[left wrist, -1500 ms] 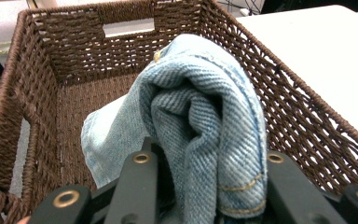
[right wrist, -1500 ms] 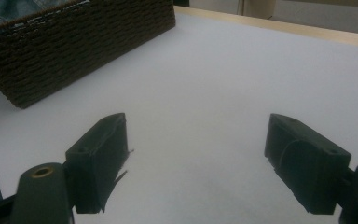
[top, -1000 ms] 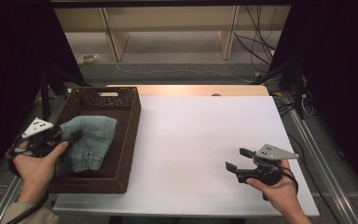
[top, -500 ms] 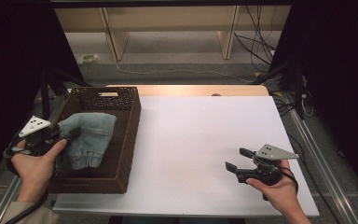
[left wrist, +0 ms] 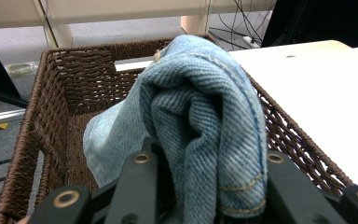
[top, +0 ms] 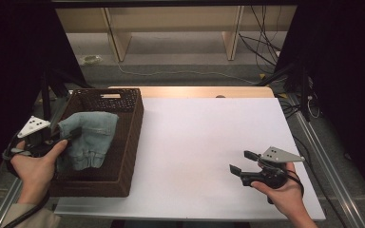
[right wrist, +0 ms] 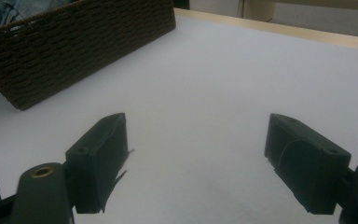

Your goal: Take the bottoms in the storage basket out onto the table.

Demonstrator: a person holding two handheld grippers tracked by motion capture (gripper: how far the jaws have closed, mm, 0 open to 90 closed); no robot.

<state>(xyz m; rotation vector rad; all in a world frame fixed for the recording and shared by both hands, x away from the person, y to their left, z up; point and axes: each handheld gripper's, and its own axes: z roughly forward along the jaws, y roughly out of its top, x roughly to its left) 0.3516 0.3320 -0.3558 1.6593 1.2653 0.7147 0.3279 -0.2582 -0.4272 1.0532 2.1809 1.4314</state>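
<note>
jeans (left wrist: 205, 121): light blue denim | basket (top: 123, 156): dark brown woven | table (top: 209, 142): white

The wicker basket (top: 123, 142) is placed at the worktop's (top: 209, 142) left edge. Folded jeans (top: 88, 137) are seen inside it, apparently raised above its rim. Shelving (top: 171, 19) is set behind the worktop.

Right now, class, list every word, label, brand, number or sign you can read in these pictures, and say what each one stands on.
No text can be read anywhere.
A pale strip on the far wall of the basket may be a label; it is too small to read.
The jeans show stitching and no tag.
The white table carries no writing.
</note>
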